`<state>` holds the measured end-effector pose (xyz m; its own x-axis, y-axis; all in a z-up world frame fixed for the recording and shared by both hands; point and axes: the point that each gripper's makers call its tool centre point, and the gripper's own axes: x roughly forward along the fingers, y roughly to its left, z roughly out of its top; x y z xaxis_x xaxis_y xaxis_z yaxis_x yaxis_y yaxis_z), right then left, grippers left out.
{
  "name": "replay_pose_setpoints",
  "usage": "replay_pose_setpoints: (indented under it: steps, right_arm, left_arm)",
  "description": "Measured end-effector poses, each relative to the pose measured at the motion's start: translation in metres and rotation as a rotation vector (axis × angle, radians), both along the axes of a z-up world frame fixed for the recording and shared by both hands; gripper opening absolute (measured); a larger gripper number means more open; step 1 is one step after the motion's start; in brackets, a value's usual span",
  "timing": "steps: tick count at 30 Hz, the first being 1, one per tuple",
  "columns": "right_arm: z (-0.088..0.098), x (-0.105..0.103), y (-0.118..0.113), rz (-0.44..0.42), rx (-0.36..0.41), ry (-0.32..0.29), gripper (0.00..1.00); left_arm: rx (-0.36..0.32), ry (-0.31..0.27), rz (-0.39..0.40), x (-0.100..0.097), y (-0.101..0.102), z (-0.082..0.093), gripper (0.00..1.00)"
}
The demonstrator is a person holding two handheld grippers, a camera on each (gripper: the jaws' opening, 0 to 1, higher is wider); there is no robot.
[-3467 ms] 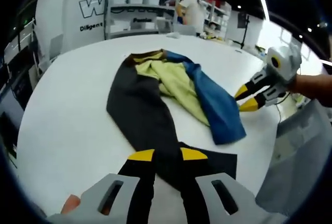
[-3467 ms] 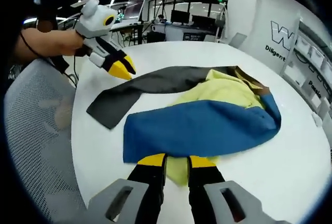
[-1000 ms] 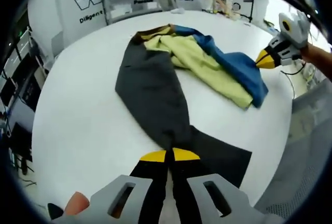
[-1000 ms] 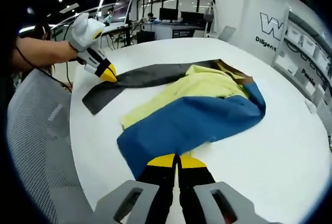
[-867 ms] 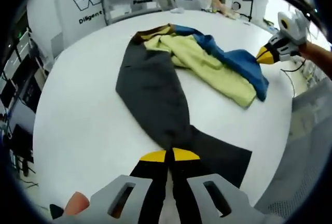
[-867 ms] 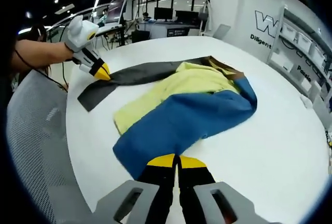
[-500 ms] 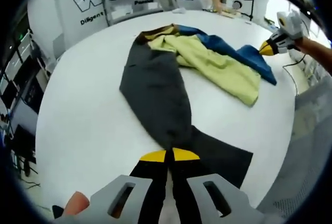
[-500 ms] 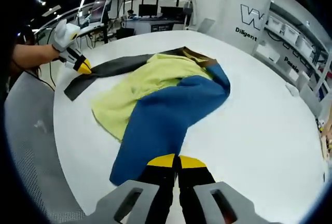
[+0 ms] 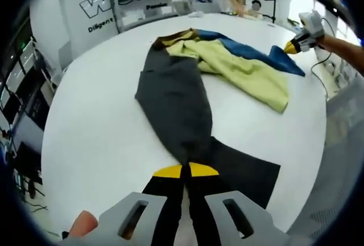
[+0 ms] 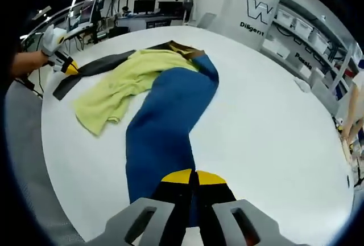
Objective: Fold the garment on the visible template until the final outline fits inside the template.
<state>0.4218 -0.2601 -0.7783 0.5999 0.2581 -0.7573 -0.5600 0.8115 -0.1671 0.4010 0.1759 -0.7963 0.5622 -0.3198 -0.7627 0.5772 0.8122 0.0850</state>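
White and round-edged, the bench [image 9: 91, 132] runs across both views, with a white wall behind it that carries a large letter "W" and a smaller word starting "Diligent" at the upper left of the left gripper view and the upper right of the right gripper view; shelving with bins stands beside the lettering. The garment [image 9: 187, 86] lies spread on the bench with three parts fanning from one end: a dark grey panel [image 9: 176, 103], a yellow layer [image 9: 244, 75] and a blue panel [image 10: 165, 126]. At the bottom centre of the left gripper view, the left claw [image 9: 186, 171] has its yellow tips pressed together on the grey panel's near end. At the bottom centre of the right gripper view, the right claw [image 10: 190, 177] is pinched on the near end of the blue panel.
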Motion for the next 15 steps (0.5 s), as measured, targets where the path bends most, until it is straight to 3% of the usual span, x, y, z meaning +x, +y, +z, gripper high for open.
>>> replay_pose_setpoints:
  steps: [7, 15]
  right_arm:
    - [-0.004, 0.015, -0.044, -0.062, -0.074, -0.006, 0.00]
    - [-0.003, 0.037, -0.069, -0.096, -0.107, -0.008, 0.00]
  left_arm:
    - [0.030, -0.013, -0.006, 0.008, 0.008, -0.002, 0.00]
    - [0.055, -0.029, 0.005, 0.025, 0.019, -0.001, 0.00]
